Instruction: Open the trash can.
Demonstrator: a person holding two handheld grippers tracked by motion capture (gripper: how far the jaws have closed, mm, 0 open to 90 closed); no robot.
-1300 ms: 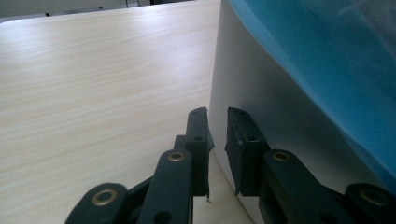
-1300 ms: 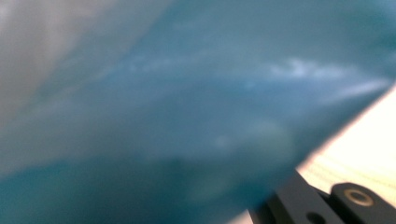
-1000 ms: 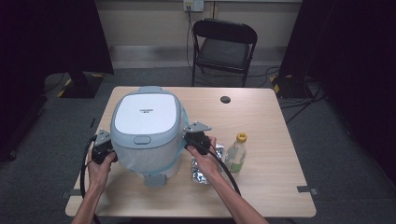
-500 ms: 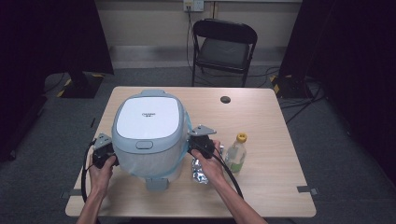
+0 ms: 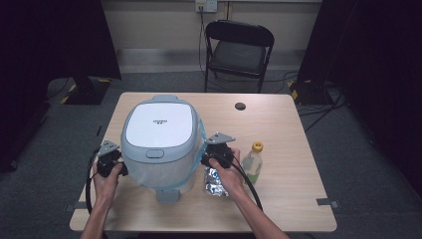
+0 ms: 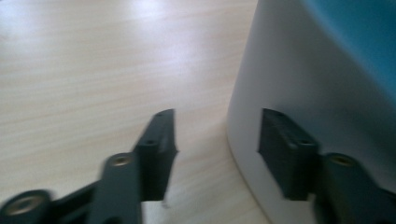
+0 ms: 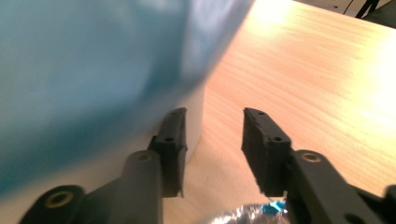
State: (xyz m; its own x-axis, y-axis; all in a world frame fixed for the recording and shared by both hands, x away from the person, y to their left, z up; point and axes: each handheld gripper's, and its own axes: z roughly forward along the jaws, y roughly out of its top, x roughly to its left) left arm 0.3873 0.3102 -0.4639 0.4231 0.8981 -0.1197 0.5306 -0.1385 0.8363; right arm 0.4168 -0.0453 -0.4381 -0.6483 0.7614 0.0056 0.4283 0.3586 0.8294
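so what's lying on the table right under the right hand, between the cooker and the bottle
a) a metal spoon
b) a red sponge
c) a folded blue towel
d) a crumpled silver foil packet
d: in the high view a crinkled silver foil packet lies on the table by the right hand, between the rice cooker and the yellow-capped bottle.

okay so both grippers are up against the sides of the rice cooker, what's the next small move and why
Probably press both inward evenly before lifting or sliding. The left hand-held gripper and right hand-held gripper flank the rice cooker, jaws open, one pad of each against its wall rather than clamping anything. The foil packet and bottle sit close by on the right.
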